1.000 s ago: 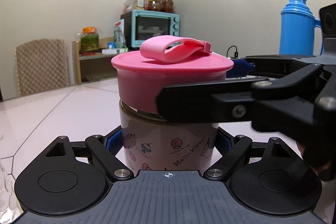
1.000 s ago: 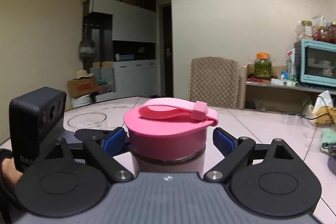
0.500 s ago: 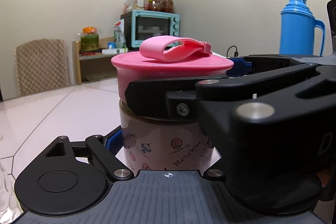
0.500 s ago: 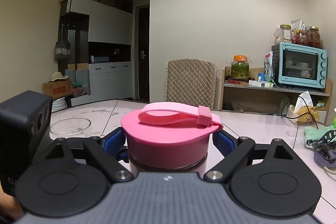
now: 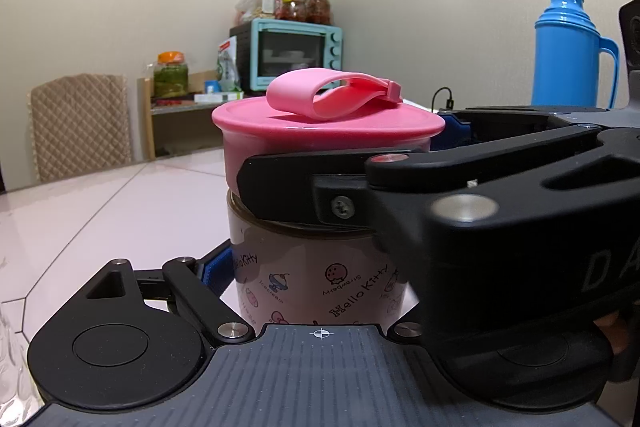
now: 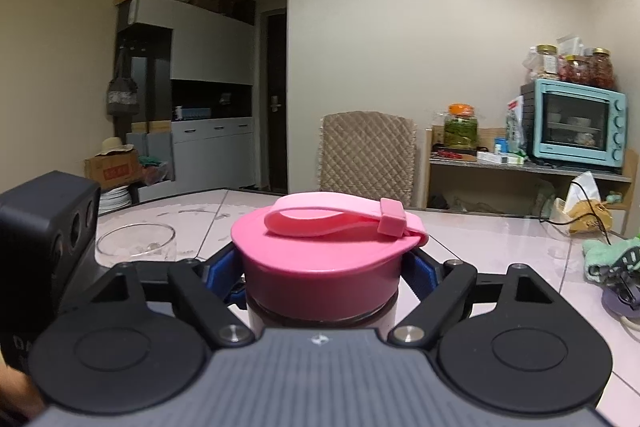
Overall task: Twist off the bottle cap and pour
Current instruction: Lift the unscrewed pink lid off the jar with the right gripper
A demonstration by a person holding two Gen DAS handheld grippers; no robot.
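Bottle (image 5: 316, 283) body between left jaws, pink cap (image 6: 324, 263) clamped between right jaws

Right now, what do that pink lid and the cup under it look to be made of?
The pink lid looks like smooth plastic with a soft sheen; its bent carry strap suggests flexible silicone or rubber. The cup body seems glossy translucent plastic, possibly glass, since it shows printed cartoons and a dark band at the neck.

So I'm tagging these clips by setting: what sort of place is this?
Most likely a home dining area or kitchen: a tiled table with a chair, a toaster oven topped with jars, and cabinets.
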